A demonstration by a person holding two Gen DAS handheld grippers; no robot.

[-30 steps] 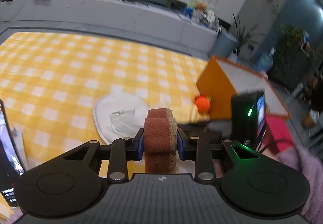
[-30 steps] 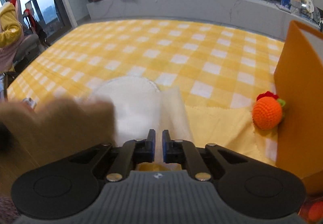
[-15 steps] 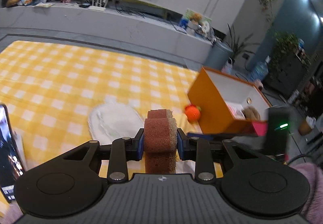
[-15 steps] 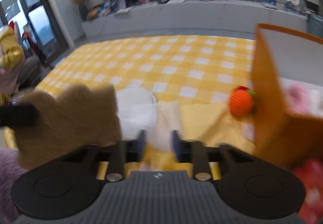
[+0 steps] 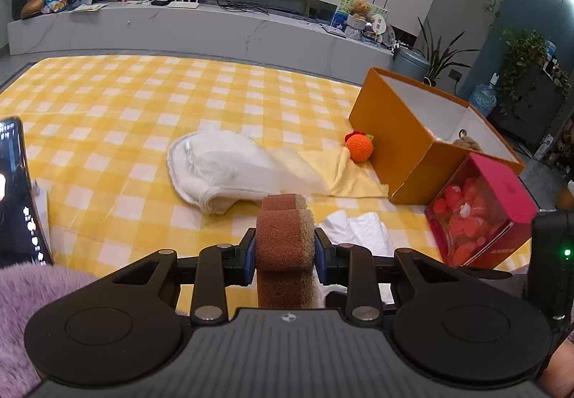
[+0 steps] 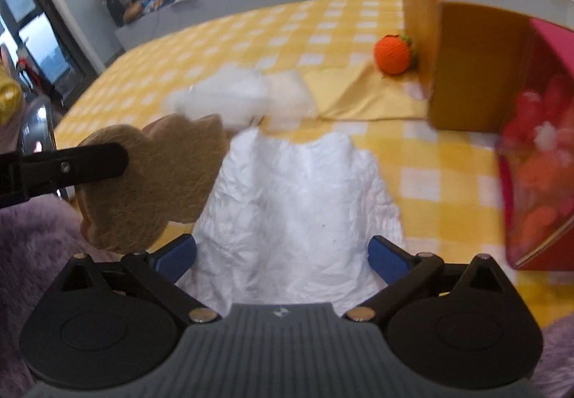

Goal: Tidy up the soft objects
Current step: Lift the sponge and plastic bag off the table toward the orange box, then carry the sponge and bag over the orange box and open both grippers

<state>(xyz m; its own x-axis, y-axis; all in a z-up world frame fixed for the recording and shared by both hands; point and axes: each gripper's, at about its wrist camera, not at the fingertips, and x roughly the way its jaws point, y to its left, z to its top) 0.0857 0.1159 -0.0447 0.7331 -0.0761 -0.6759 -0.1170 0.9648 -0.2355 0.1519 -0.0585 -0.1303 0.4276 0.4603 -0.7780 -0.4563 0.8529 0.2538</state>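
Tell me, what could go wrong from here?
The left tool pinches the sponge at its middle only, so it could twist or slip on the way to the orange box. The right tool hangs open over the white cloth; closing there might bunch it or catch the checked tablecloth beneath.

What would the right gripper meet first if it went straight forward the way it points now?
Probably the crumpled white sheet: it lies between the open fingers of the right gripper and runs on ahead. Depth is unclear, so it might pass just above it.

Phone [image 5: 14, 190] at table edge; router [image 5: 183, 1] on ledge.
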